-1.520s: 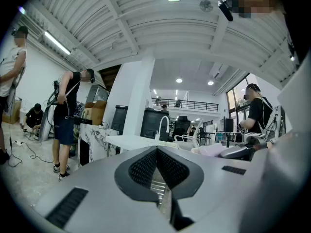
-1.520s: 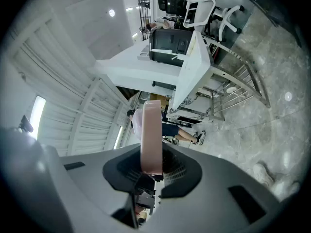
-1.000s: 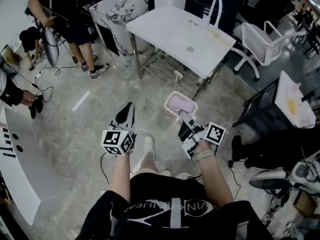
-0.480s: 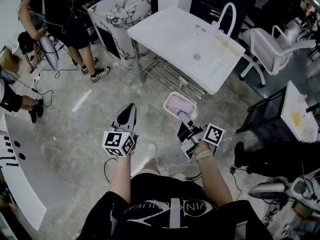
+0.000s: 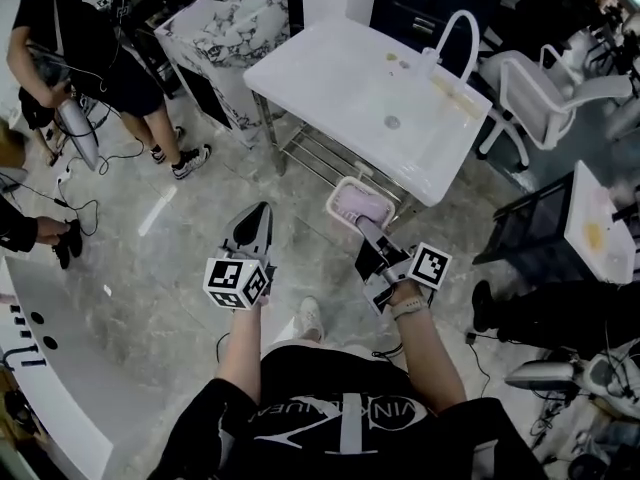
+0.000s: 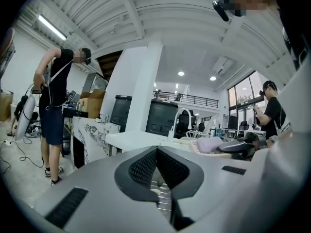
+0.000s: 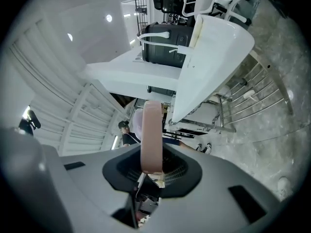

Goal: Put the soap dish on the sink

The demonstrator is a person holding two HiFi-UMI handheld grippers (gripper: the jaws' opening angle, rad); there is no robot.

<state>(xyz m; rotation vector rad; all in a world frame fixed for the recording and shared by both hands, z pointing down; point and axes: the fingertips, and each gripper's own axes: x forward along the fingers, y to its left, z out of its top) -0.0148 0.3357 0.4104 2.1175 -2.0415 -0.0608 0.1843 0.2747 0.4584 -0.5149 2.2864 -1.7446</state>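
A person is standing on a polished floor with a handheld gripper in each hand. The right gripper [image 5: 364,226] is clamping its jaws, narrowly parted, on the near rim of a white soap dish [image 5: 341,194] with a pale lilac bar [image 5: 361,207], apparently soap, lying in it. The left gripper [image 5: 259,215] is carrying nothing, its jaws closed together. The dish is hanging in the air over the floor, just short of the near edge of the white sink [image 5: 340,73], which is standing on a metal rack [image 5: 318,151].

The hold is looking like the weak point. Only one edge of the dish is being pinched, so most of its weight is hanging beyond the jaws. A jolt could be enough to pivot it downward or slip it free. Any tilt could also send the loose bar sliding off onto the floor. Further on, the dish is appearing to sit close to the level of the sink's front lip, so a low approach could be knocking it against that edge. Set too near the lip, it might be tipping back off; pushed too far, it could be slipping into the basin towards the drain or meeting the arched faucet [image 5: 463,30].

Both forearms are reaching forward from the waist, side by side, the grippers pointing roughly level towards the sink. The right gripper is lying rolled on its side, its jaws seemingly biting the rim from above and below.
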